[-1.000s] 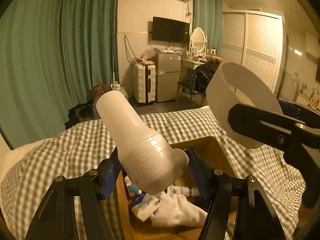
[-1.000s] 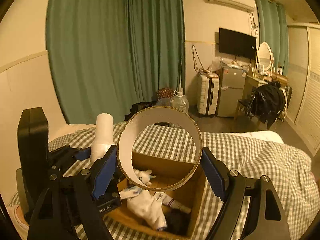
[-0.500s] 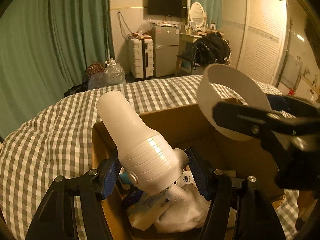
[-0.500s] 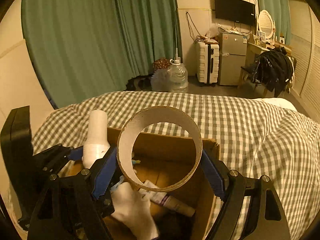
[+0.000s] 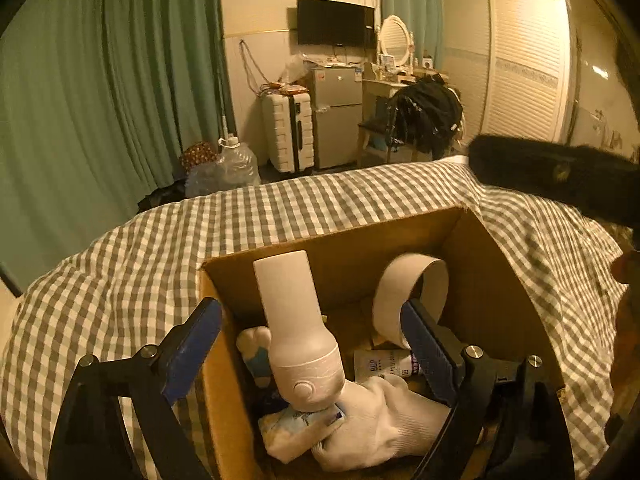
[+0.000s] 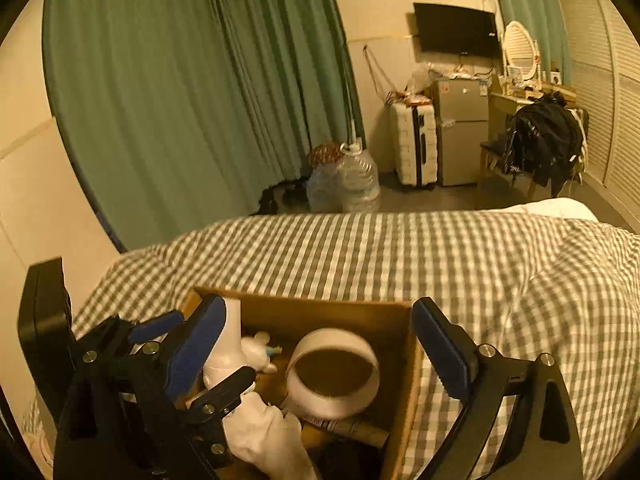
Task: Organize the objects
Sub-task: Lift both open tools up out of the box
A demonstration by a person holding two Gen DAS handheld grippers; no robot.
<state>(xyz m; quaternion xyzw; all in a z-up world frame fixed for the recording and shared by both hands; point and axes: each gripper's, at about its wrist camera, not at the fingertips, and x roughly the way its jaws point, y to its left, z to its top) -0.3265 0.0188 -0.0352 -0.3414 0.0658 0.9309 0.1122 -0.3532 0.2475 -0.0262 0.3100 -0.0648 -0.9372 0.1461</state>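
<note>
An open cardboard box (image 5: 500, 276) (image 6: 404, 364) sits on the checked bed. A white bottle-shaped object (image 5: 298, 336) (image 6: 224, 356) stands in its left part, leaning on the clutter. A white ring (image 5: 408, 296) (image 6: 334, 378), a wide roll of tape, lies in the box's right part. My left gripper (image 5: 314, 354) is open around the bottle, its pads apart from it. My right gripper (image 6: 316, 354) is open above the ring and holds nothing.
The box also holds a white sock (image 5: 380, 428), a tube (image 5: 386, 362), a small plush toy (image 5: 254, 350) and a packet (image 5: 300, 424). The checked bedspread (image 6: 440, 256) surrounds the box. Beyond the bed are a water jug (image 6: 348, 180), suitcase and fridge.
Both grippers have opened and let go. The bottle and the ring have dropped into the box. Both grippers have lowered toward the box.
</note>
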